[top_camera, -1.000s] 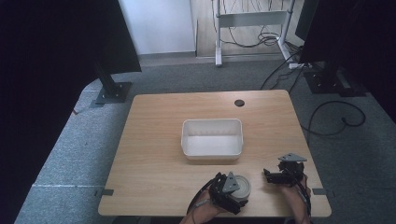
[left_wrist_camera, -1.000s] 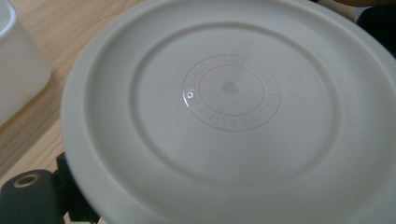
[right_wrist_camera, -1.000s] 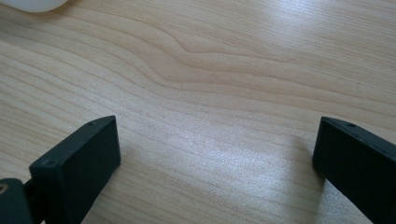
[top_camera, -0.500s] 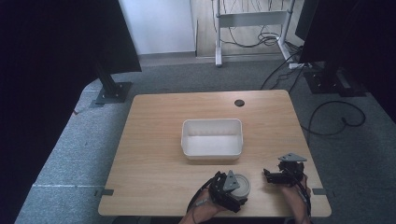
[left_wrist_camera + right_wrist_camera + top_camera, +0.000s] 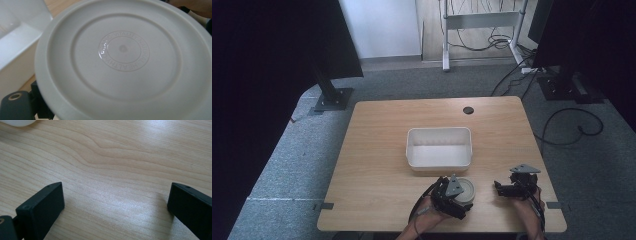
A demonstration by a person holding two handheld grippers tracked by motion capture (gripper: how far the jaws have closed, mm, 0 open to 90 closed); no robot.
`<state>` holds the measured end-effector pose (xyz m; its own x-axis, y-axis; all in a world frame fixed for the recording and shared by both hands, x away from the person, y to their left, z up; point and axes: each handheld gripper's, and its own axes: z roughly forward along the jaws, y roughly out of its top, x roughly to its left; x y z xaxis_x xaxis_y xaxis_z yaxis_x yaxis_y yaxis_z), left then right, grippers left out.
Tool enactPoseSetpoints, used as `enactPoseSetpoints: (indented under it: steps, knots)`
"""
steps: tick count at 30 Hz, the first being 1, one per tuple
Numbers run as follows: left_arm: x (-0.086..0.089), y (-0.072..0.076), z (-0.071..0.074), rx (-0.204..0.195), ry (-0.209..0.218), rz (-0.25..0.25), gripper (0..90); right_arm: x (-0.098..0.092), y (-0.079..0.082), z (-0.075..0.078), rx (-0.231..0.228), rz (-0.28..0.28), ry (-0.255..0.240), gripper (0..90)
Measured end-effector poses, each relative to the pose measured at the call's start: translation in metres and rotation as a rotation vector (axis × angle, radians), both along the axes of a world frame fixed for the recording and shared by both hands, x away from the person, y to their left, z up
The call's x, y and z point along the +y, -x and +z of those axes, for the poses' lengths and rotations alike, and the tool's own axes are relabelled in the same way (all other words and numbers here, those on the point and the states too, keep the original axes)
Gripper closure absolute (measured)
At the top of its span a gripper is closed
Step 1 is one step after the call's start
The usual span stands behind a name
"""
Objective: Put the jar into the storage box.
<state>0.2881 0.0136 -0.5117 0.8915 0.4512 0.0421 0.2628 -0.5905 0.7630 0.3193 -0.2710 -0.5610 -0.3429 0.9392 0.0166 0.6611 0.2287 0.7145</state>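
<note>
near the front edge of the wooden surface (image 5: 377,195), the left tool (image 5: 451,197) grips a round white lid (image 5: 122,62). the right tool (image 5: 512,188) beside it gapes wide over bare wood. farther back, mid-surface, sits a white tub (image 5: 439,148).

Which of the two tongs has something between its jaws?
The left tongs, near the table's front edge: a round white lid sits in their jaws beside the white tub. The right tongs gape over bare wood.
</note>
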Motion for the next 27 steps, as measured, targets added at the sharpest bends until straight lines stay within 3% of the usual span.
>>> enactPoseSetpoints:
  steps: [27]
  knots:
    - [0.020, -0.028, 0.024, -0.024, -0.005, 0.068, 10.4, 0.000, 0.000, 0.000, 0.000, 0.000, 0.000, 0.6]
